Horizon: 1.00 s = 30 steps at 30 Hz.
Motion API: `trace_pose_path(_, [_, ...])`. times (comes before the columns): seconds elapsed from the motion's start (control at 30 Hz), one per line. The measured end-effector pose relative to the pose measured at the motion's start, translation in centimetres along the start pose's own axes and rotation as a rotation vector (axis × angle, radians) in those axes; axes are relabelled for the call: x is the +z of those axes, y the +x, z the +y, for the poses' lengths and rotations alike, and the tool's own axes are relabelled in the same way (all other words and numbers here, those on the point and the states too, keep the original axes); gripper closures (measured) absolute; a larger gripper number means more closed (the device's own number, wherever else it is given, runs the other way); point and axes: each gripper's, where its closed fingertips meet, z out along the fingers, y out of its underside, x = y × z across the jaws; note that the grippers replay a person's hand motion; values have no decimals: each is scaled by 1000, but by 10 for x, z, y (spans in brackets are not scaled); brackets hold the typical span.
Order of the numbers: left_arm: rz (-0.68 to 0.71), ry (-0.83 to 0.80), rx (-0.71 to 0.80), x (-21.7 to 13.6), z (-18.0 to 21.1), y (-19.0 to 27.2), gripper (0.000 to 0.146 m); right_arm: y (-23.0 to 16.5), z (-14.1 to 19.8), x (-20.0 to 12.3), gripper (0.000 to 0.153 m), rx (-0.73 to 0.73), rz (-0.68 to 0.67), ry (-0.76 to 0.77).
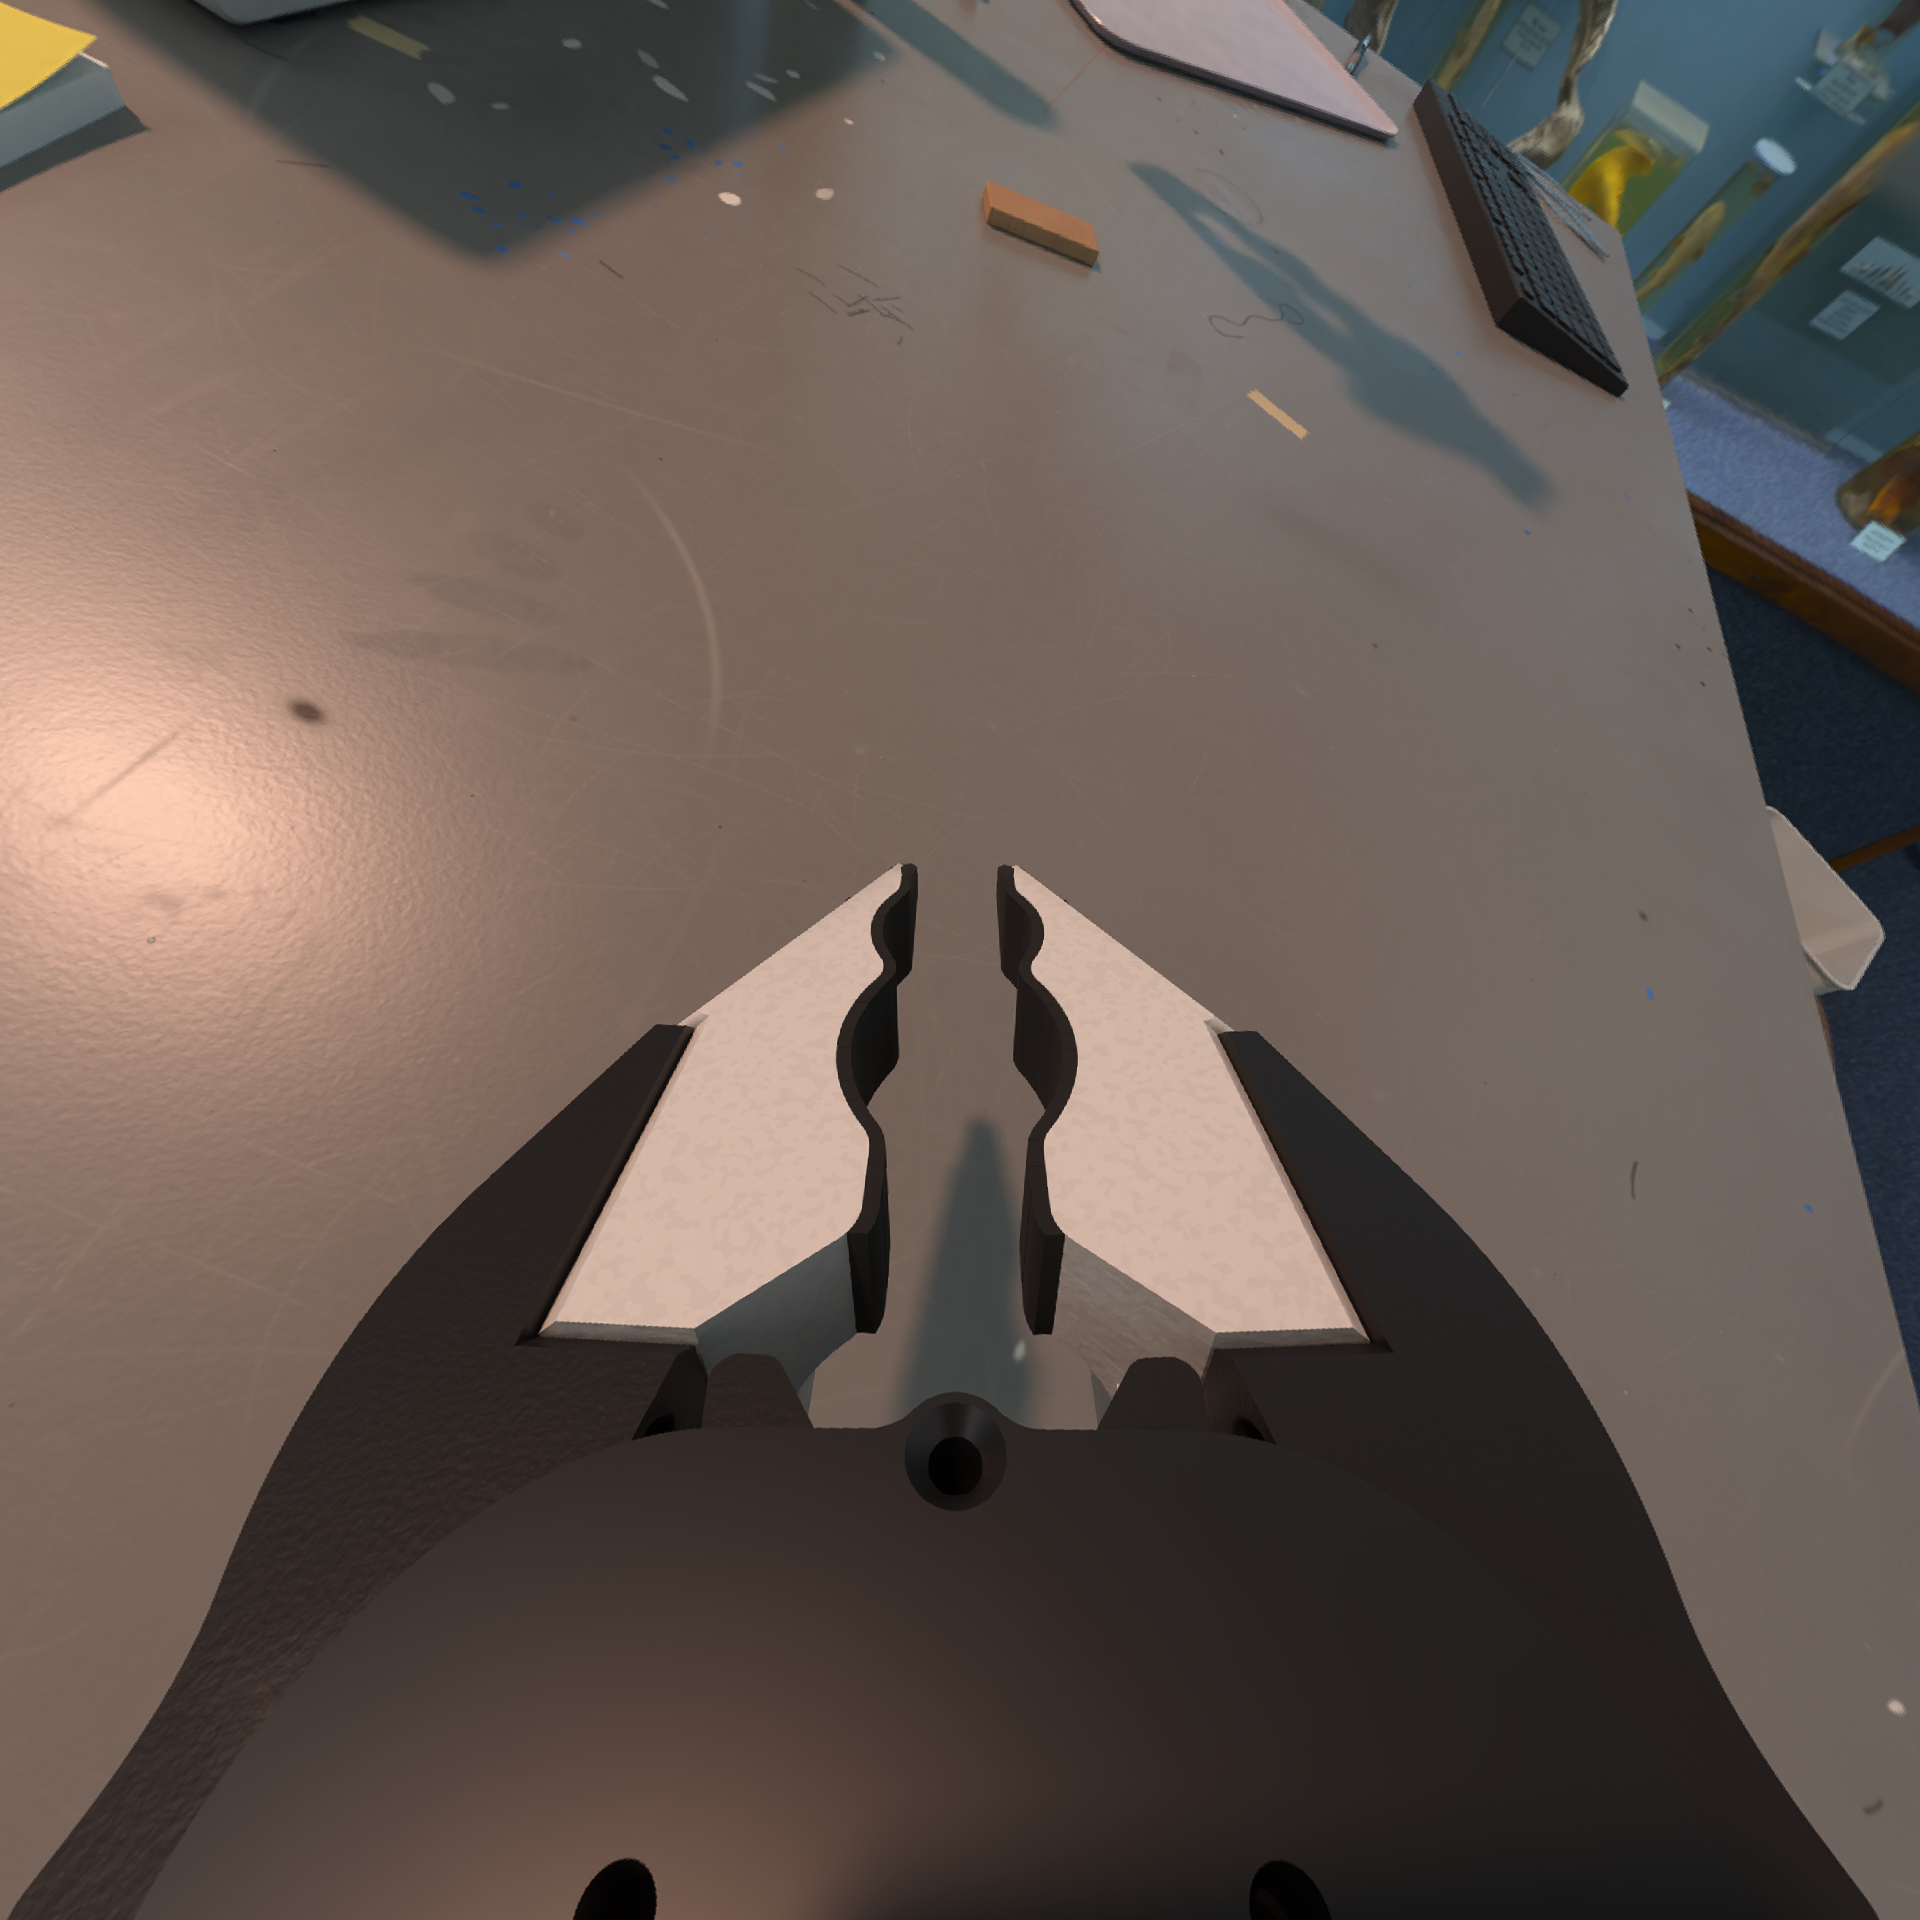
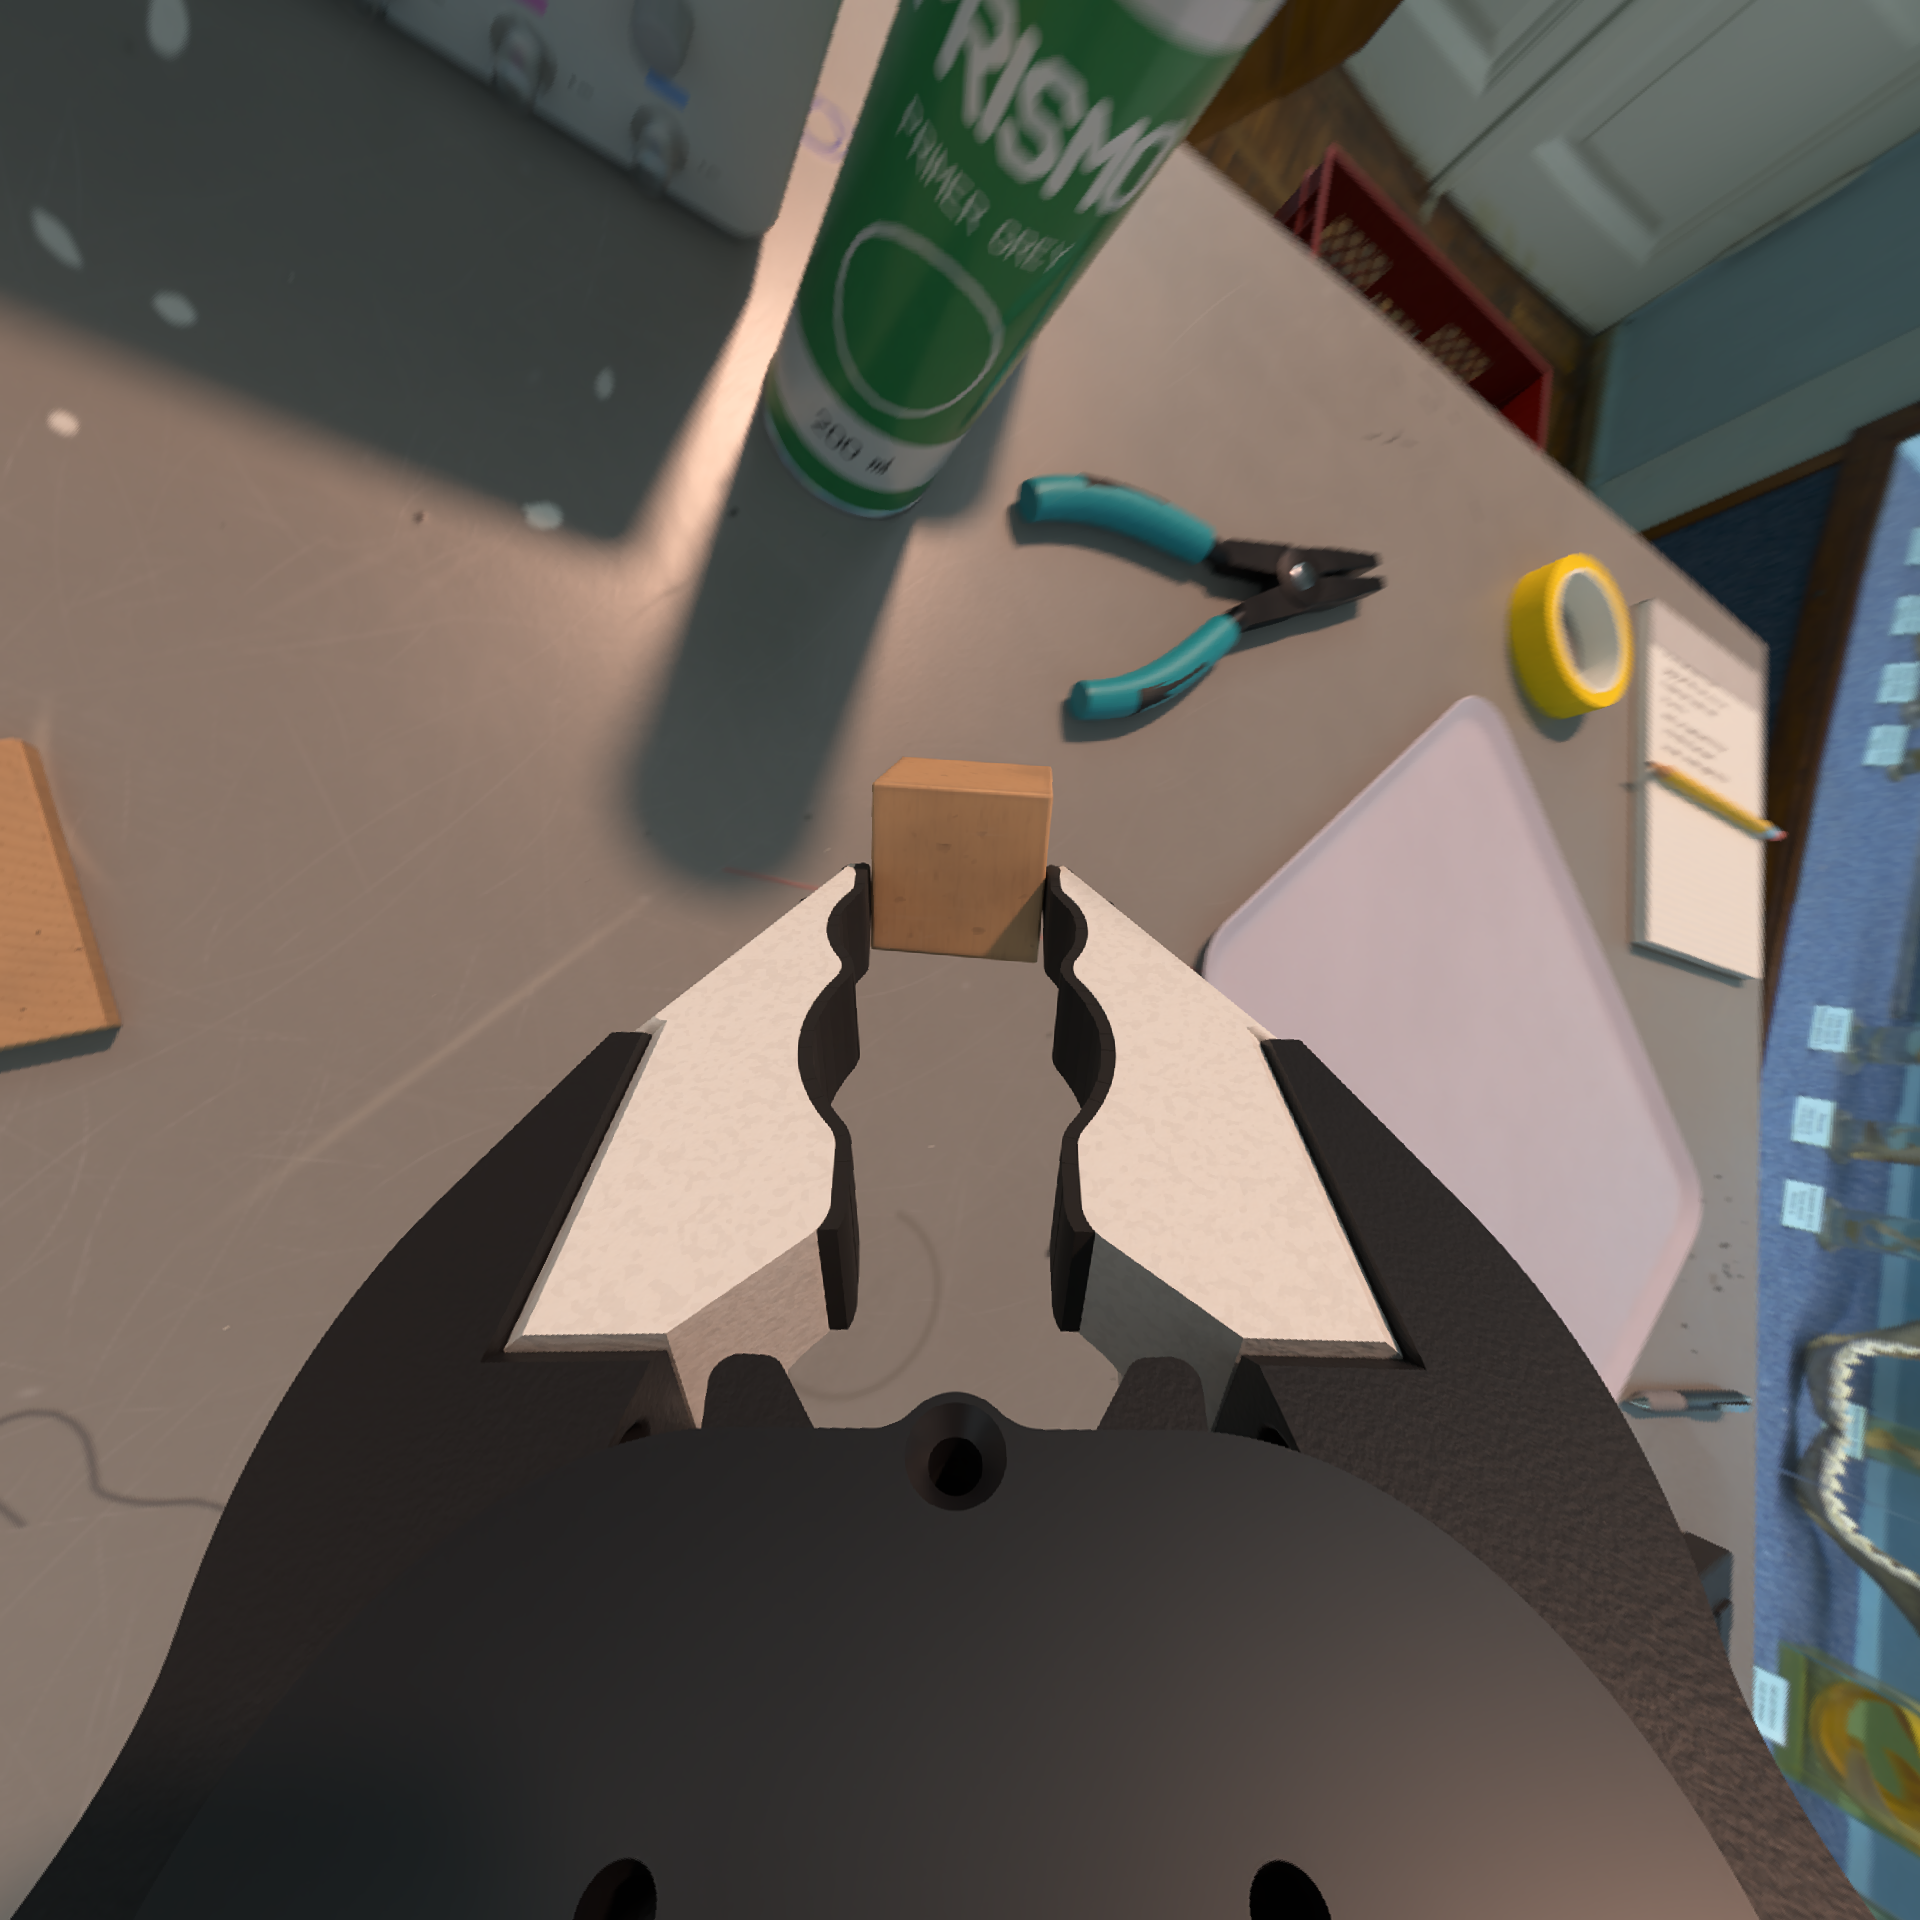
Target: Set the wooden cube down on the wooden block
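My right gripper (image 2: 956,883) is shut on the wooden cube (image 2: 958,857), a light brown cube pinched between its fingertips over the grey table (image 2: 364,644). The wooden block (image 2: 42,904), a flat tan slab, lies on the table at the far left edge of the right wrist view. It also shows in the left wrist view (image 1: 1039,221), far ahead and slightly right. My left gripper (image 1: 957,883) is empty above bare table, its jaws only a little apart.
A green spray can (image 2: 935,260) stands just beyond the cube. Teal pliers (image 2: 1195,592), a yellow tape roll (image 2: 1569,634), a notepad with a pencil (image 2: 1694,790) and a pale tray (image 2: 1455,1039) lie to the right. A black keyboard (image 1: 1517,229) lies by the table's right edge.
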Motion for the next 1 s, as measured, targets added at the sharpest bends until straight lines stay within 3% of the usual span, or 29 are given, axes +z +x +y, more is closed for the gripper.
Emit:
trace_pose_path(0.3, [6,-7,-3,2,3,0,131,-30,6,18,120,121,-117,6])
trace_pose_path(0.5, [8,-9,2,1,2,1,131,-61,-2,17,120,197,-298,7])
trace_pose_path(0.8, [16,-13,7,1,2,1,131,-115,-24,5,120,202,-473,-6])
trace_pose_path(1.0, [25,-23,17,0,3,6,131,-171,-26,-2,120,86,-653,-165])
